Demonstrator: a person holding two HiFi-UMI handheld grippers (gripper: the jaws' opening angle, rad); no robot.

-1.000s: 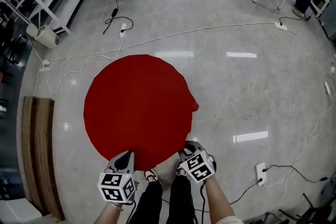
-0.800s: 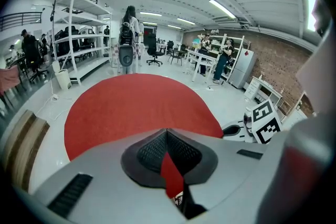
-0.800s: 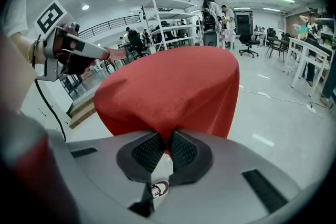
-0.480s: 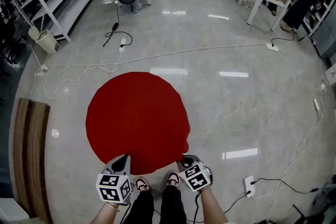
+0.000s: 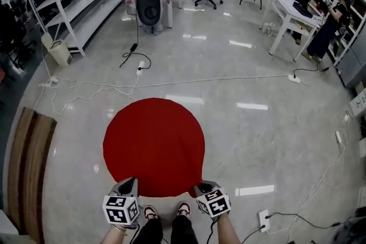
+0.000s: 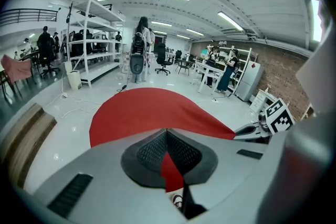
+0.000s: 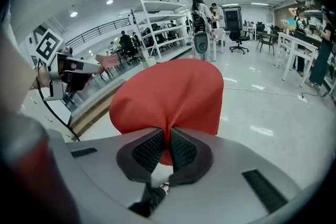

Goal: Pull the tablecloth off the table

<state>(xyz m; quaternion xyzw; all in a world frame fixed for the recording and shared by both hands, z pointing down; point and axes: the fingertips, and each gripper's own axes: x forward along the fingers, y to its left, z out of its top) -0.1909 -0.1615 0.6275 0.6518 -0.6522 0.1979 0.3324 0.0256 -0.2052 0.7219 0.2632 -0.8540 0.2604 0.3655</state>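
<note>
A round red tablecloth (image 5: 153, 146) covers the table in front of me and hides it completely. Its near hem is pinched by both grippers. My left gripper (image 5: 130, 184) is shut on the hem at the lower left; in the left gripper view a red strip (image 6: 169, 168) runs between the dark pads. At the lower right of the hem my right gripper (image 5: 200, 187) is shut on the cloth as well, and in the right gripper view the gathered fabric (image 7: 173, 97) bunches into its jaws. The right jaws have just been closing on that fabric.
My shoes (image 5: 151, 214) stand just below the cloth. White cables (image 5: 171, 82) trail over the glossy floor beyond it. A wooden bench (image 5: 26, 163) lies at the left, white shelving (image 5: 68, 3) at the back left, and desks, chairs and people stand far behind.
Both grippers have risen with the hem in them. The fold that stuck out at the cloth's right edge is gone and the disc now looks round. The view has tilted up toward the room.
</note>
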